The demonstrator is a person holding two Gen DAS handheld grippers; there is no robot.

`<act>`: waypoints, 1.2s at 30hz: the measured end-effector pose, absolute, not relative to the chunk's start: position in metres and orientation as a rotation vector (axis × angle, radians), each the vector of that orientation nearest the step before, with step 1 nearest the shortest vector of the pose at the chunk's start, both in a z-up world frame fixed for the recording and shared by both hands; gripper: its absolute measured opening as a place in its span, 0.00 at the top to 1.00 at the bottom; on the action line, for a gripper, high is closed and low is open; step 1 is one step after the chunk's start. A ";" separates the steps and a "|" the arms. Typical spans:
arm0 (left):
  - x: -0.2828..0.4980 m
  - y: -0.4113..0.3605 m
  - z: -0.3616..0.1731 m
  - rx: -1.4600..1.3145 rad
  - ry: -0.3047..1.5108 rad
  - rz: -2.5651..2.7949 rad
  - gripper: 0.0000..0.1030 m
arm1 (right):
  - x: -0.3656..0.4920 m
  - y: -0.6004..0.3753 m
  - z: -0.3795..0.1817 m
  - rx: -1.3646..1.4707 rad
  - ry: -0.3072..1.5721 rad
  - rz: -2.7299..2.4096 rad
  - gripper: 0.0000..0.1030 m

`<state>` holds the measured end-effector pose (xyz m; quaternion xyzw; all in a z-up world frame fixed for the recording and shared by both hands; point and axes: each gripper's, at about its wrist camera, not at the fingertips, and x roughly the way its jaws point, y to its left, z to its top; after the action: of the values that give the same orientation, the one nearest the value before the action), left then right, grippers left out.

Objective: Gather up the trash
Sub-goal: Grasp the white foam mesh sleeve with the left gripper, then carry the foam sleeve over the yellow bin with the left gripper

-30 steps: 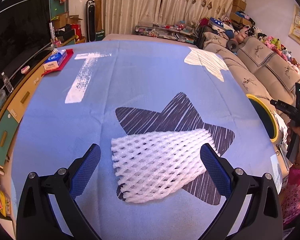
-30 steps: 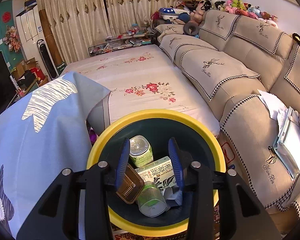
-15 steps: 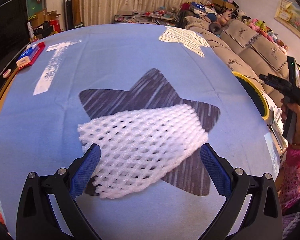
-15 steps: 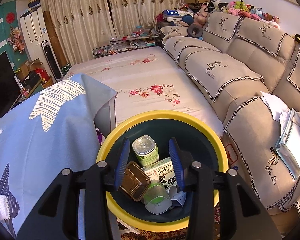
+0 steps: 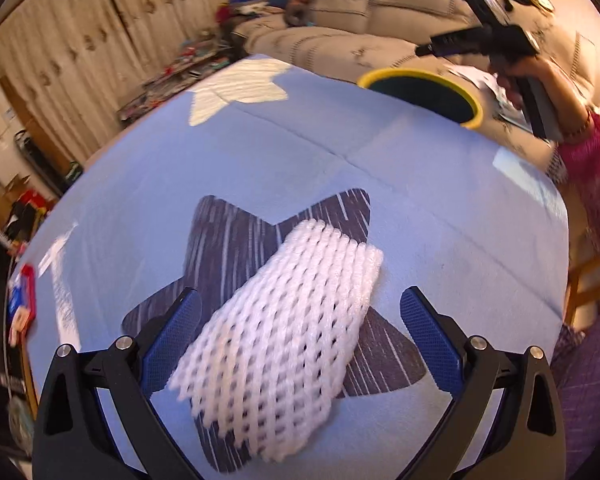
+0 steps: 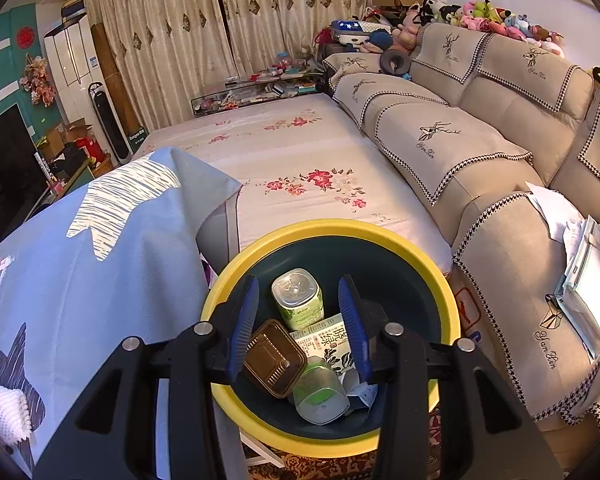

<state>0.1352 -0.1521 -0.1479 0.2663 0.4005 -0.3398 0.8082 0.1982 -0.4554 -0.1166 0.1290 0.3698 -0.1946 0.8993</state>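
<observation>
A white foam net sleeve [image 5: 284, 332] lies on the blue star-print cloth [image 5: 300, 152]; it also shows at the far left of the right wrist view [image 6: 10, 414]. My left gripper [image 5: 300, 316] is open, its jaws either side of the sleeve just above it. My right gripper [image 6: 298, 314] is open and empty, hovering over the yellow-rimmed dark bin [image 6: 236, 276]. The bin holds a green bottle [image 6: 298, 300], a brown tray [image 6: 274, 358], a carton [image 6: 328, 340] and a clear cup [image 6: 320, 392]. The bin also shows in the left wrist view [image 5: 420, 88].
A beige sofa [image 6: 480, 128] runs along the right, with papers [image 6: 580, 272] on its arm. A floral-covered bed [image 6: 300, 160] lies beyond the bin. A red and blue box [image 5: 20, 304] sits at the cloth's left edge. The person's arm [image 5: 580, 148] is beside the bin.
My left gripper has turned right and moved in over the sleeve, bringing the bin into view ahead. My right gripper has barely moved over the bin.
</observation>
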 end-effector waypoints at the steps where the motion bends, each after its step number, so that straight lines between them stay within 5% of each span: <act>1: 0.139 -0.155 -0.152 0.576 0.867 -0.734 0.05 | 0.197 -0.456 -0.116 0.267 0.765 -0.404 0.61; 6: 0.150 -0.159 -0.160 0.595 0.894 -0.789 0.07 | 0.195 -0.459 -0.115 0.266 0.770 -0.410 0.61; 12: 0.157 -0.152 -0.166 0.541 0.948 -0.823 0.32 | 0.190 -0.461 -0.116 0.287 0.768 -0.400 0.60; 16: 0.159 -0.150 -0.163 0.493 0.973 -0.793 0.74 | 0.184 -0.457 -0.118 0.303 0.772 -0.372 0.60; 27: 0.174 -0.210 -0.123 0.460 0.926 -0.719 0.76 | 0.147 -0.457 -0.117 0.358 0.739 -0.342 0.60; 36: 0.202 -0.331 -0.107 0.481 0.867 -0.774 0.76 | 0.094 -0.494 -0.115 0.379 0.714 -0.442 0.56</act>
<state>0.2017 -0.3310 -0.1066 0.2252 0.4053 -0.3618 0.8088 0.0943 -0.4937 -0.1152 0.1830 0.3444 -0.2131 0.8958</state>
